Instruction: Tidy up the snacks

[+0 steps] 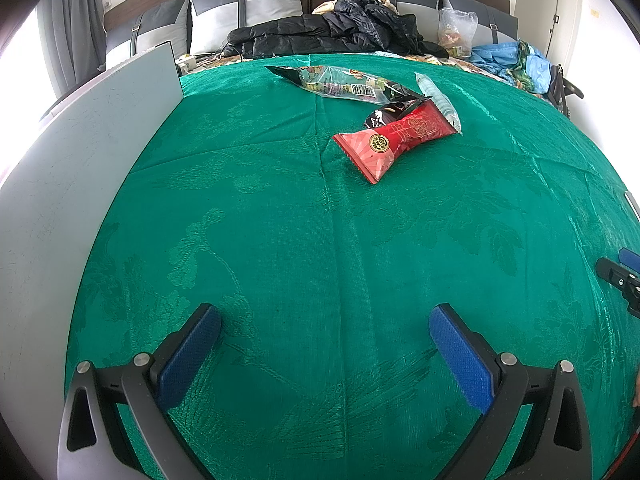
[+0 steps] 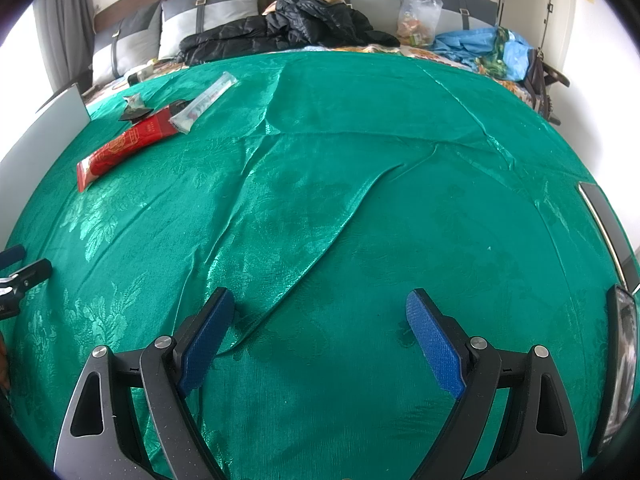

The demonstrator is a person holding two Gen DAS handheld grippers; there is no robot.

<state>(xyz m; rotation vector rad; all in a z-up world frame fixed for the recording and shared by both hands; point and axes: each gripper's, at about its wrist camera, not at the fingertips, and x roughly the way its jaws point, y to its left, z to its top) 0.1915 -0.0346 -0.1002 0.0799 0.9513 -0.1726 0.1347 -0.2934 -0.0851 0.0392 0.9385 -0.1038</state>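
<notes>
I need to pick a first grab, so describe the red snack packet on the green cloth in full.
The red snack packet is a glossy, pillow-shaped wrapper with crimped ends, gold line art and a round gold-and-black emblem. It looks sealed and lies flat on the green cloth, aligned diagonally. Its far end overlaps a black wrapper and meets a clear, pale striped packet. Neither gripper touches it.

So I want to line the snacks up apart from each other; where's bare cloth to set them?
The green cloth lies bare from both open grippers up to the red snack packet, though creased. The far corner is crowded: the red packet, clear printed bag and pale sleeve overlap.
</notes>
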